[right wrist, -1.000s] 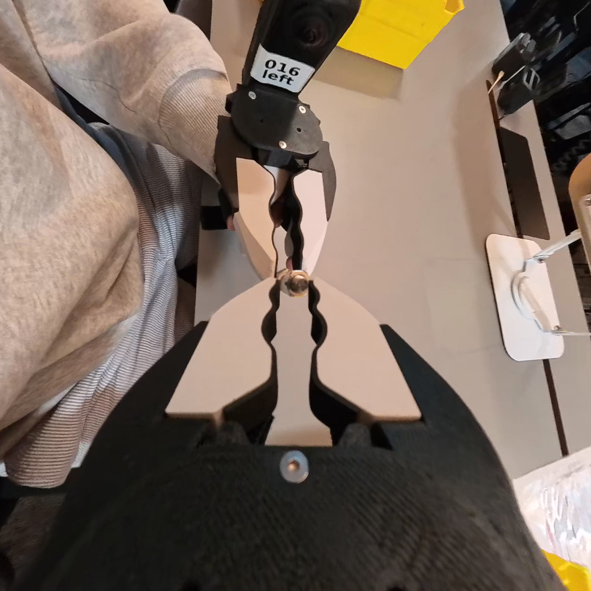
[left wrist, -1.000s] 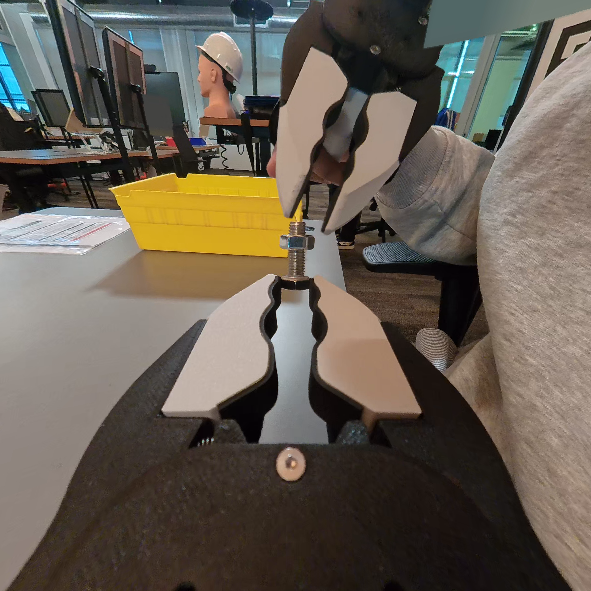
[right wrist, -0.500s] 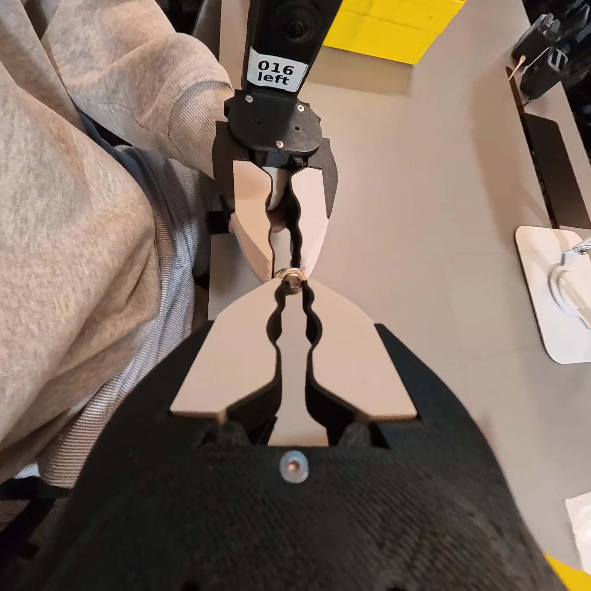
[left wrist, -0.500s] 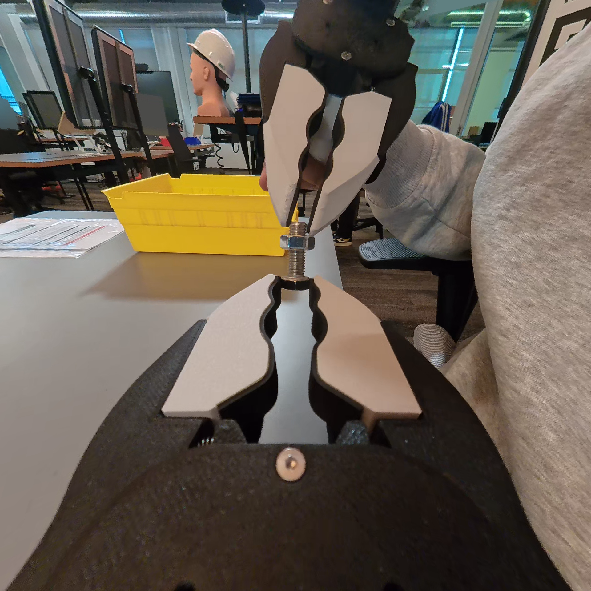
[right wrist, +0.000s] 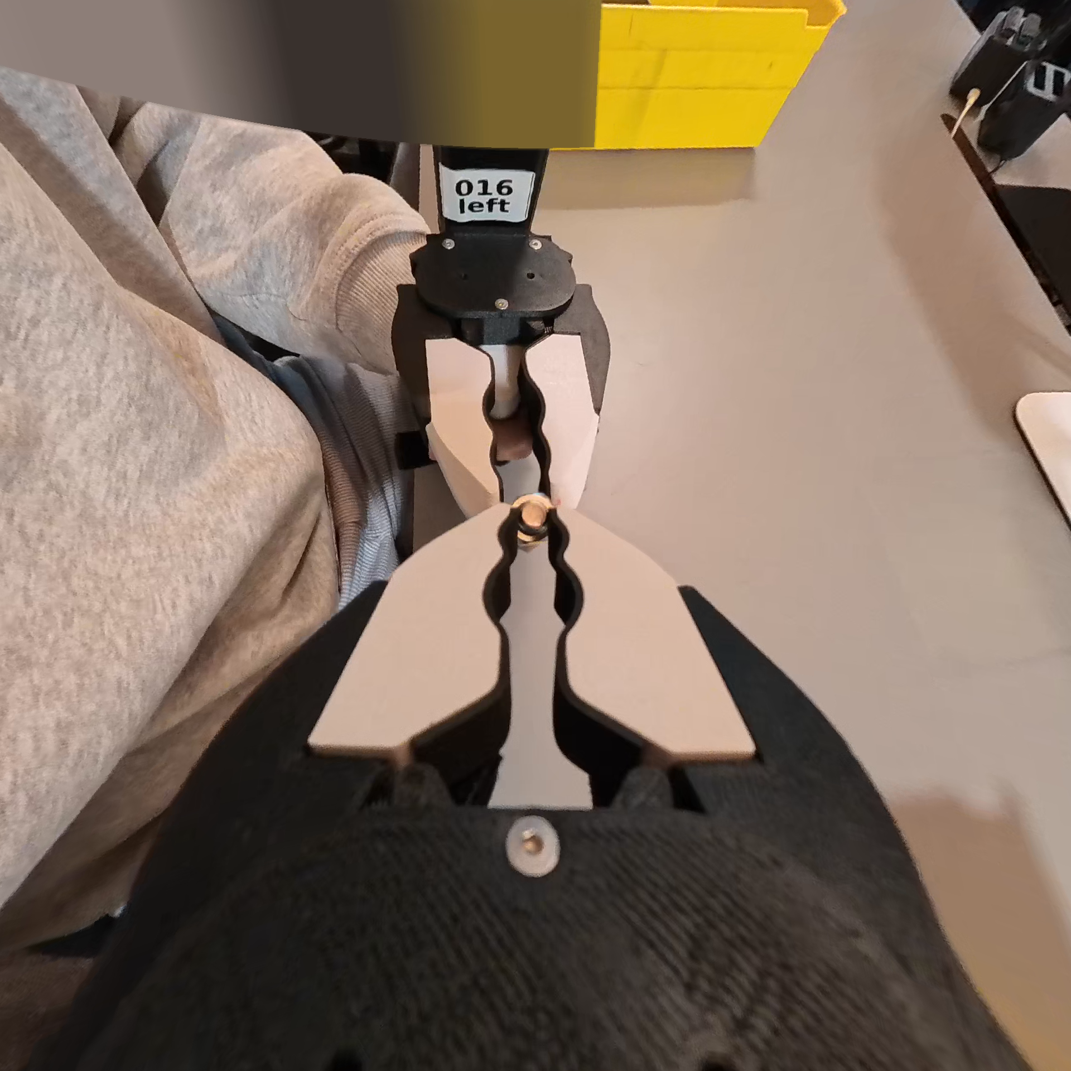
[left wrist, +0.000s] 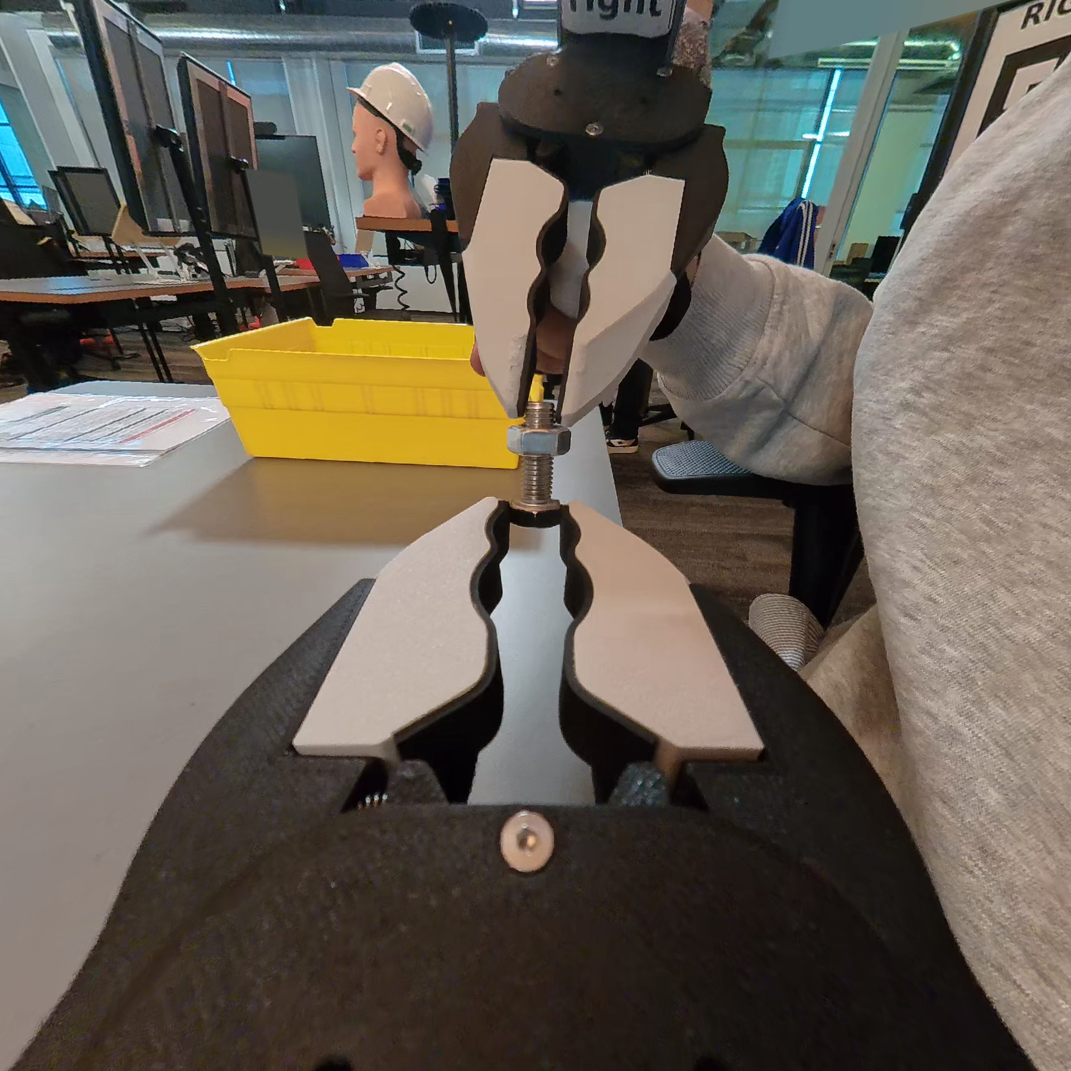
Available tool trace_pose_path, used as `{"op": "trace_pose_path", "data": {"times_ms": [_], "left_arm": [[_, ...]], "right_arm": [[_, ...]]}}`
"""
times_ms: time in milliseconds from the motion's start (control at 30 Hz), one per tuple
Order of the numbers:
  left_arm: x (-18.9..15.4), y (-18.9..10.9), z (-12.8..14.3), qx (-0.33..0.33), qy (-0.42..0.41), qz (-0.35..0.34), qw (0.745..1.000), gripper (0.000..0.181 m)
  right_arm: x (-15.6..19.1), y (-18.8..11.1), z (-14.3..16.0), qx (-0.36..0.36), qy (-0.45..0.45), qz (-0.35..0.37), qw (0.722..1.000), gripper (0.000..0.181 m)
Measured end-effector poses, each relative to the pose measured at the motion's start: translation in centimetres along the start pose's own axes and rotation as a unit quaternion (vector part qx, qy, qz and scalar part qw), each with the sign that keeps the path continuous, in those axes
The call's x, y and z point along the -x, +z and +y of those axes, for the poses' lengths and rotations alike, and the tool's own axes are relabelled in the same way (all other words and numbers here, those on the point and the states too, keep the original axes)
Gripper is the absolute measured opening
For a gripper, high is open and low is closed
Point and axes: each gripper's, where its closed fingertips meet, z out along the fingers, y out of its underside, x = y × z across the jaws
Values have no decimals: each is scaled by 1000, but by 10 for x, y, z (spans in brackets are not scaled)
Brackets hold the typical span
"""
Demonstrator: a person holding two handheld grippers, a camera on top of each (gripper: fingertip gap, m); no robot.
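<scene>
A steel bolt (left wrist: 536,472) stands upright with a hex nut (left wrist: 539,440) partway up its thread. My left gripper (left wrist: 534,511) is shut on the bolt's dark head and holds it above the grey table (left wrist: 145,579), near the table's right edge. My right gripper (left wrist: 542,405) points down from above, its fingertips closed on the threaded end just above the nut. In the right wrist view I look down the bolt's end (right wrist: 532,513) between my right gripper's tips (right wrist: 530,518), and the left gripper (right wrist: 524,492) reaches in from the far side.
A yellow bin (left wrist: 359,400) stands on the table behind the bolt and also shows in the right wrist view (right wrist: 695,75). Papers (left wrist: 98,423) lie at the far left. A person's grey sleeve (left wrist: 956,521) fills the right side. A white plate edge (right wrist: 1049,446) lies at the right.
The right gripper's jaws have narrowed from open and come down onto the bolt's top end. The left gripper has kept the bolt upright in the same place.
</scene>
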Motion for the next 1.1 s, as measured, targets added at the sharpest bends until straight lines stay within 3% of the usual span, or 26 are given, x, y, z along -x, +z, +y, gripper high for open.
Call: {"op": "trace_pose_path", "data": {"times_ms": [433, 767, 1100], "left_arm": [[3, -1, -1, -2, 0, -10, 1000, 17], [9, -5, -9, -25, -21, -19, 999, 17], [7, -5, -10, -30, -25, -14, 999, 17]], "right_arm": [[-3, 2, -5, -25, 12, 1, 1000, 10], [-9, 0, -9, -54, -1, 21, 998, 26], [-7, 9, -9, -65, 8, 9, 998, 24]]}}
